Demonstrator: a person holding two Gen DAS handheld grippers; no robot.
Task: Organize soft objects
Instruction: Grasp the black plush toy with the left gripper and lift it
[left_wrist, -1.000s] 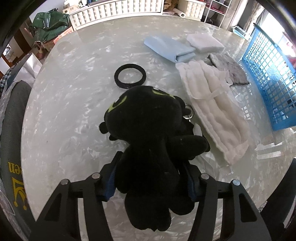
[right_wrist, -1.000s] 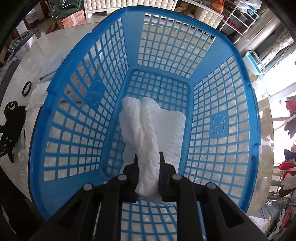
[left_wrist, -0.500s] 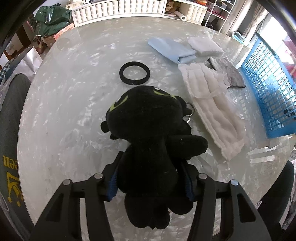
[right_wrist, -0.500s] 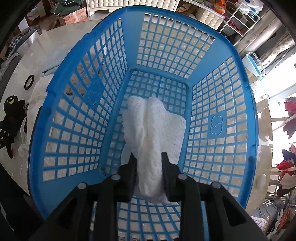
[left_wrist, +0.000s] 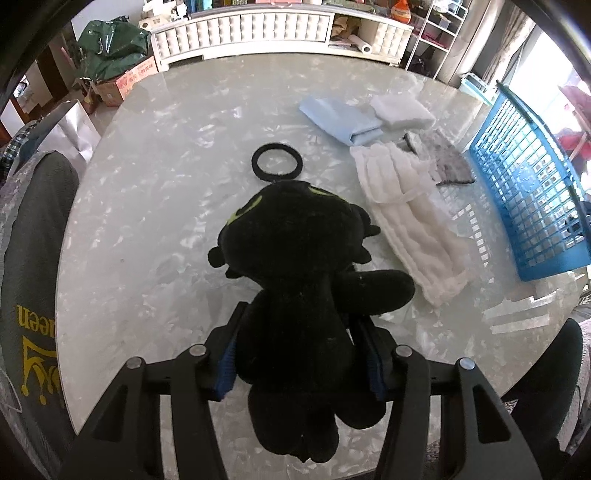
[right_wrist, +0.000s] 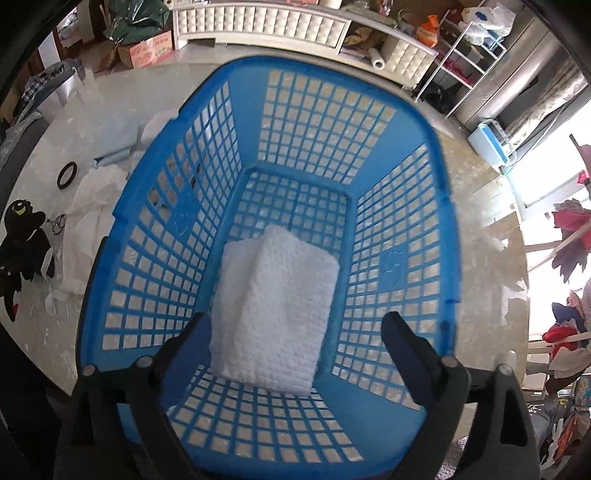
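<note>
My left gripper (left_wrist: 301, 343) is shut on a black plush toy (left_wrist: 295, 258) with yellow-green eyes and holds it above the marble table (left_wrist: 147, 206). The toy also shows in the right wrist view (right_wrist: 22, 254). My right gripper (right_wrist: 295, 328) is open above the blue basket (right_wrist: 369, 155). A white knitted cloth (right_wrist: 277, 310) lies loose on the basket floor between the fingers. The basket also shows at the right of the left wrist view (left_wrist: 524, 192).
On the table lie a long white towel (left_wrist: 410, 221), a grey cloth (left_wrist: 443, 158), a folded light blue cloth (left_wrist: 340, 122), a white folded cloth (left_wrist: 402, 110) and a black ring (left_wrist: 277, 162). A grey chair back (left_wrist: 29, 258) stands at the left edge.
My right gripper opened and let go of the white cloth, which now lies flat in the basket. My left gripper lifted the plush toy a little higher.
</note>
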